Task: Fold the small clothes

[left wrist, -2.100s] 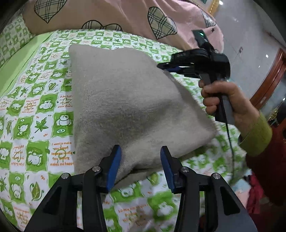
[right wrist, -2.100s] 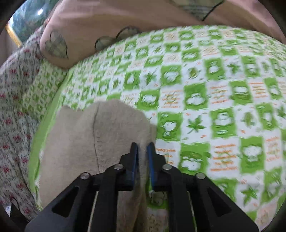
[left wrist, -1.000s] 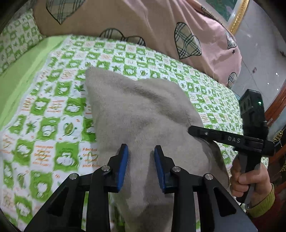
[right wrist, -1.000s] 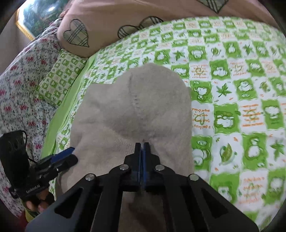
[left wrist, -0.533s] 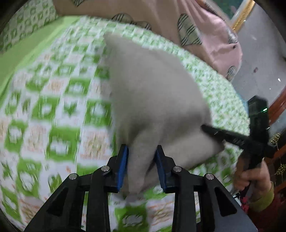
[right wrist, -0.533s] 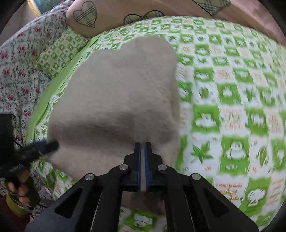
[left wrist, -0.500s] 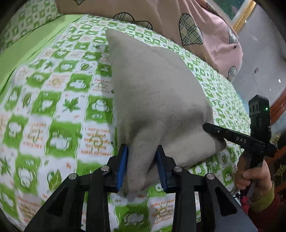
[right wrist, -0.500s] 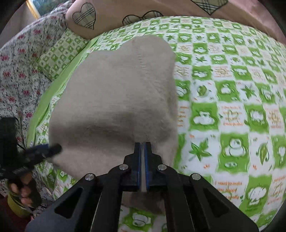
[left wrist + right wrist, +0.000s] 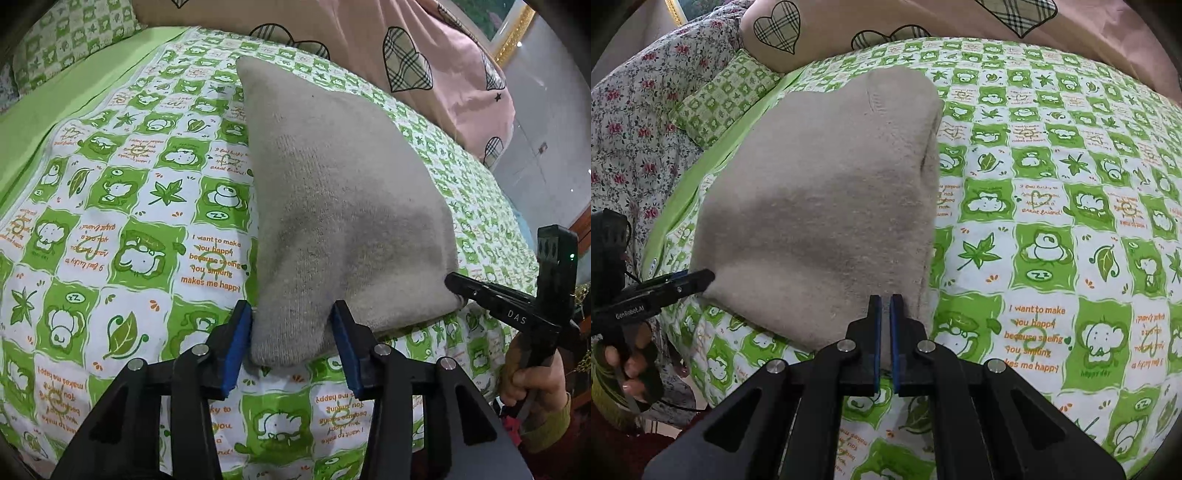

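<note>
left gripper (image 9: 291,339) easing apart round the fuzzy grey knit cloth (image 9: 343,206), right gripper (image 9: 885,317) clamped on its corner.

**Grey cloth doubled over on the bed**

A grey-beige knitted cloth (image 9: 332,206) lies folded on the bed's green-and-white checked sheet (image 9: 122,221). Its near edge is slightly lifted, one near corner pinched, the other lying loose. The far end rests flat.
</note>
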Demonstrator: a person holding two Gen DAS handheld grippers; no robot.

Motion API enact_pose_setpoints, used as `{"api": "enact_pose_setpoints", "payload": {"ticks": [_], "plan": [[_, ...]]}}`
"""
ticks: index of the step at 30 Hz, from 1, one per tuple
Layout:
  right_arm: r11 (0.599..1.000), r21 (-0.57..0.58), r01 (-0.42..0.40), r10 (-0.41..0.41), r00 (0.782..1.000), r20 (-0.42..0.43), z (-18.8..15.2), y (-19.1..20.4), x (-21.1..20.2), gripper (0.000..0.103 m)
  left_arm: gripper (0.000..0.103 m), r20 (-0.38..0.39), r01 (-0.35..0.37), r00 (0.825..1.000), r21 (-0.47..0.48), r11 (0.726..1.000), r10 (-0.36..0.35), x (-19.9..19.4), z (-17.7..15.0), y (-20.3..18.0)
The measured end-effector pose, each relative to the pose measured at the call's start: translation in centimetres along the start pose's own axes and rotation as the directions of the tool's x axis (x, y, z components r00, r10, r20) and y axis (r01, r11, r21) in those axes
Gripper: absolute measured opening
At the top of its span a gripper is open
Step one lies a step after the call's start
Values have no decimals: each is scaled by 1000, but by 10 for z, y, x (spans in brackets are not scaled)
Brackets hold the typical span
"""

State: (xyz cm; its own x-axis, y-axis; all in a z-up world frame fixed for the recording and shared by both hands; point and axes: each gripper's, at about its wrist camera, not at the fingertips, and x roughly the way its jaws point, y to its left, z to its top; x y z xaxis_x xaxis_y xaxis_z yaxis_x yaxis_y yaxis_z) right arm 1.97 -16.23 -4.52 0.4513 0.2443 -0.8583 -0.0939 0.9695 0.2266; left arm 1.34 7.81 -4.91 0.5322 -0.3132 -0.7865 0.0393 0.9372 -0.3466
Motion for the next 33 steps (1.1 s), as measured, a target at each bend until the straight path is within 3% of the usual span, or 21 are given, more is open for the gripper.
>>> {"api": "enact_pose_setpoints", "payload": {"ticks": [6, 11, 17, 21, 24, 27, 33], "plan": [[1000, 26, 3, -3, 1000, 5, 3, 1, -11, 5, 51, 10, -23, 1000, -15, 1000, 23, -17, 4, 2], [999, 27, -19, 18, 999, 34, 10, 5, -26, 6, 51, 82, -15, 997, -25, 1000, 17, -43, 24, 2], [992, 37, -120, 118, 992, 32, 10, 16, -31, 6, 51, 93, 88, 991, 95, 992, -96, -59, 29, -30], [991, 49, -122, 121, 992, 31, 4, 16, -32, 6, 51, 79, 113, 989, 173, 978, -128, -54, 13, -52], [992, 62, -114, 115, 993, 1, 2, 10, -22, 6, 51, 57, 136, 987, 165, 977, -147, -39, 9, -54], [998, 65, -20, 23, 999, -31, -3, 1, -11, 6, 51, -16, 120, 993, 139, 983, -119, -8, 4, -44], [995, 101, -7, 9, 1000, -22, -3, -9, -12, 6, 56, -21, 81, 997, 188, 979, -78, 3, -6, -53]]}}
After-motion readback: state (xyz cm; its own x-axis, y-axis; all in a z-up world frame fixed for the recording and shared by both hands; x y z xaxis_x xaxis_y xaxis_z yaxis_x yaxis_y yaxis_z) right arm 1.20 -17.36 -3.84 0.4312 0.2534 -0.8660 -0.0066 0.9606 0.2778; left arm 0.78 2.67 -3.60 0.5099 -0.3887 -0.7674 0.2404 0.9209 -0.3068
